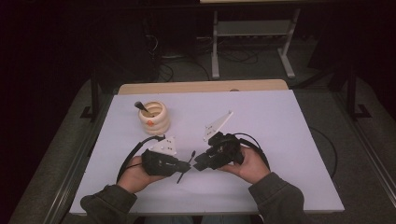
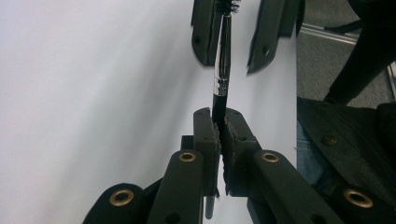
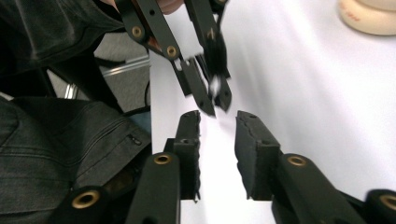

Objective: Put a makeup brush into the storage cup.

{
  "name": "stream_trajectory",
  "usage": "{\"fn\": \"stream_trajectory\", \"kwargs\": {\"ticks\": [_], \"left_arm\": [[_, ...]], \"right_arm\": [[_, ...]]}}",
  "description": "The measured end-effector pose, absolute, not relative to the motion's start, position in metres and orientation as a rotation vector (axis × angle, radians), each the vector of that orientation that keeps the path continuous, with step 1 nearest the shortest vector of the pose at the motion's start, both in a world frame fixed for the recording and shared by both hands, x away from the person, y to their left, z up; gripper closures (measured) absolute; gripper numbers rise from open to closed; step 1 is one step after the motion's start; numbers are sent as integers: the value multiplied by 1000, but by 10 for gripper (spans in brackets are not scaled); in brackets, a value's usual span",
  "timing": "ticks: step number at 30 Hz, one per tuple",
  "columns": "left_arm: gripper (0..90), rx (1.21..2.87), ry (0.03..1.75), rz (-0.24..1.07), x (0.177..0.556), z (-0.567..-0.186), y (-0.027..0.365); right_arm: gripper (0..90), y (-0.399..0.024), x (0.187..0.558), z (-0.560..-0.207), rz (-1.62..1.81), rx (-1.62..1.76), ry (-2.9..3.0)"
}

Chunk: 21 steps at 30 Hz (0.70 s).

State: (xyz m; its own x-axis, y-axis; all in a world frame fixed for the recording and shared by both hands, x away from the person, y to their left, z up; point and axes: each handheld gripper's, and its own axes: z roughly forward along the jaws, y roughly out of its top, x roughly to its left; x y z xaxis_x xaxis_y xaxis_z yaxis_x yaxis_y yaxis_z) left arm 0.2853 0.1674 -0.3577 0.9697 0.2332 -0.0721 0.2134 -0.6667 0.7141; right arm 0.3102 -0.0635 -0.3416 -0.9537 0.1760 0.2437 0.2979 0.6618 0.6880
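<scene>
The left gripper (image 1: 183, 164) is clenched on a slim black makeup brush (image 2: 221, 74) — its pads pinch the dark handle low down, and the chrome ferrule and bristle end stick out toward the right gripper (image 1: 200, 163), held tip to tip with it just above the white table (image 1: 280, 140). In the left gripper view the brush's far end sits in the gap between the other gripper's jaws, which stand apart and press on nothing; the right gripper's own view shows the same released jaws, with daylight between the pads. To my eye this is a hand-over in the middle: one side has let go, the other has the brush. The next move, I'd judge, is to carry it to the cream ribbed holder (image 1: 154, 117) at the back left of the table, where another dark-handled brush (image 1: 140, 107) already leans — so the new one must be tipped upright and dropped in beside it, not on it. Not much stands in the way, only the right gripper right at the brush's tip and the cables (image 1: 133, 154) trailing behind the hands. The grip is near the handle's end, so the brush could swing.
</scene>
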Motion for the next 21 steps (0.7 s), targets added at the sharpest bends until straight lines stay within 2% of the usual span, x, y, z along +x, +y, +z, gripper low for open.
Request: {"fn": "stream_trajectory", "kwargs": {"ticks": [6, 21], "left_arm": [[856, 2292, 343, 36, 292, -356, 173], [856, 2254, 418, 53, 307, -347, 191]], "right_arm": [[596, -83, 310, -347, -1231, -465, -2709], [486, -127, 311, -365, -1334, -678, -2698]]}}
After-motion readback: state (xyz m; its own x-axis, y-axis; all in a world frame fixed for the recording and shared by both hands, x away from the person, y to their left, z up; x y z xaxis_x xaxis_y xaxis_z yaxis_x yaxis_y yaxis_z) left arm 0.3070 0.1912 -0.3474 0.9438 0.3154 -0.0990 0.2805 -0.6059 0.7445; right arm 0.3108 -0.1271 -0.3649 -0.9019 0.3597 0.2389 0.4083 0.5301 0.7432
